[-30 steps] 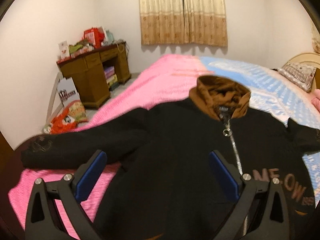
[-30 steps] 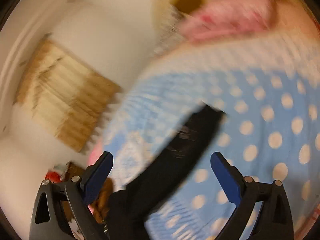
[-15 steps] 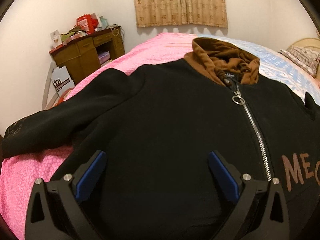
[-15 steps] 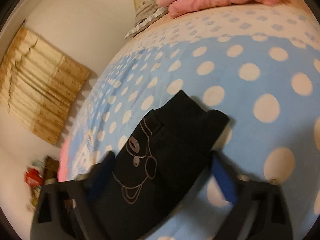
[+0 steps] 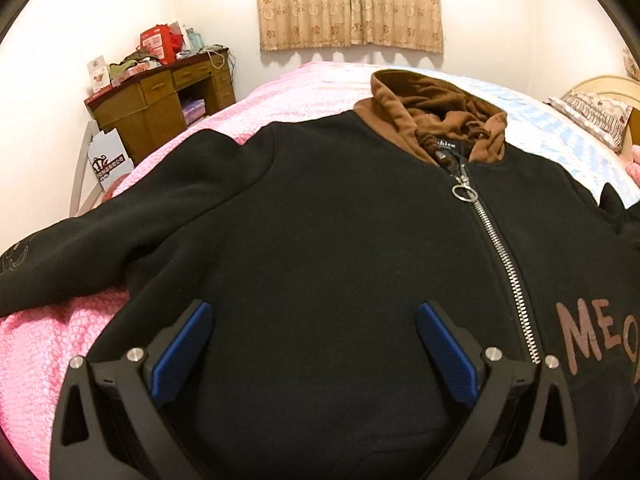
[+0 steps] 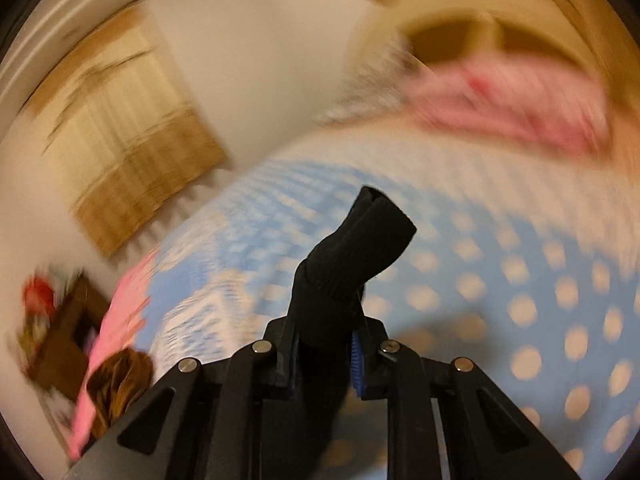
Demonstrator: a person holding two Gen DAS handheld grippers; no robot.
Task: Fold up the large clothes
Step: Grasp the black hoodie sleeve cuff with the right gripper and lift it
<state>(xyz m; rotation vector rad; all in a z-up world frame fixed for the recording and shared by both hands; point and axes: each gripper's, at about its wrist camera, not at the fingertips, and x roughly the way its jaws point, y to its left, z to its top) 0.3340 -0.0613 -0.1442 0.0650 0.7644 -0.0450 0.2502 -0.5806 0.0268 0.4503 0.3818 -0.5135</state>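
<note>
A black zip hoodie (image 5: 328, 232) with a brown hood (image 5: 436, 116) and brown "MEO" lettering lies face up on the bed. Its left sleeve (image 5: 80, 252) stretches out over the pink cover. My left gripper (image 5: 312, 344) is open and empty, low over the hoodie's left front. My right gripper (image 6: 326, 344) is shut on the cuff of the hoodie's right sleeve (image 6: 352, 252), which stands up above the blue dotted cover. The right wrist view is blurred.
The bed has a pink cover (image 5: 48, 348) on the left and a blue dotted cover (image 6: 560, 320) on the right. A wooden desk (image 5: 156, 108) with clutter stands against the left wall. Curtains (image 5: 352, 4) hang behind; pillows (image 5: 592, 116) lie at the headboard.
My right gripper has shut on the right sleeve's cuff and lifted it off the blue cover. My left gripper has moved in closer over the hoodie's front and stays open.
</note>
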